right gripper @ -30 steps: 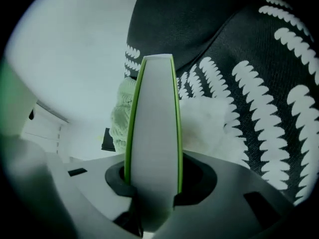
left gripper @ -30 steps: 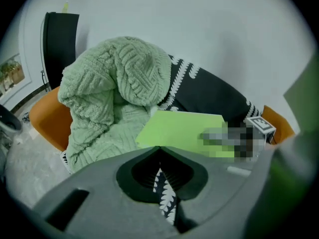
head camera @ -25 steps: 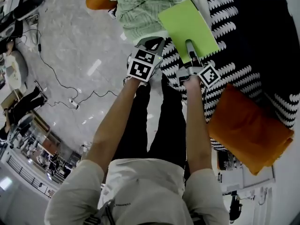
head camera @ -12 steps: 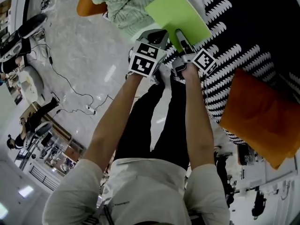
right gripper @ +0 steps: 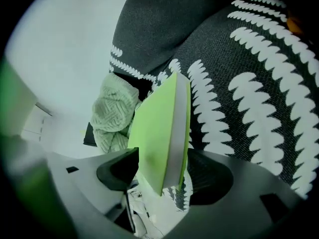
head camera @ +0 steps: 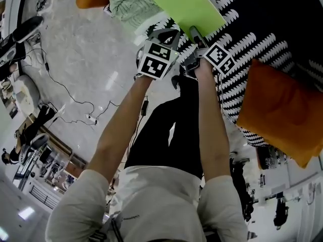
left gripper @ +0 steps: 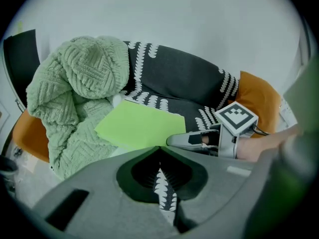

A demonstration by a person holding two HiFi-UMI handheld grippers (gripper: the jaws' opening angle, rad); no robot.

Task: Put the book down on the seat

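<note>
Green book (head camera: pixel 189 6) resting on the seat (head camera: pixel 252 29), right jaws loosening.
At the seat's left end lies a knitted throw (head camera: pixel 133 1). The left gripper (left gripper: pixel 159 147) hangs at the seat's front edge, jaws together and empty. The book lies front-left on the seat between the right gripper's (right gripper: pixel 163 153) jaws, which have just been opening and stand off its covers. It is probably light, stiff and smooth, best held by its near edge. No writing is legible.

The book (head camera: pixel 189 6) is lime green; the seat (head camera: pixel 267 24) is black with white feathery marks. The knitted throw (head camera: pixel 128 4) is pale green, the cushion (head camera: pixel 282 117) orange, the floor (head camera: pixel 81 49) seemingly veined grey.
</note>
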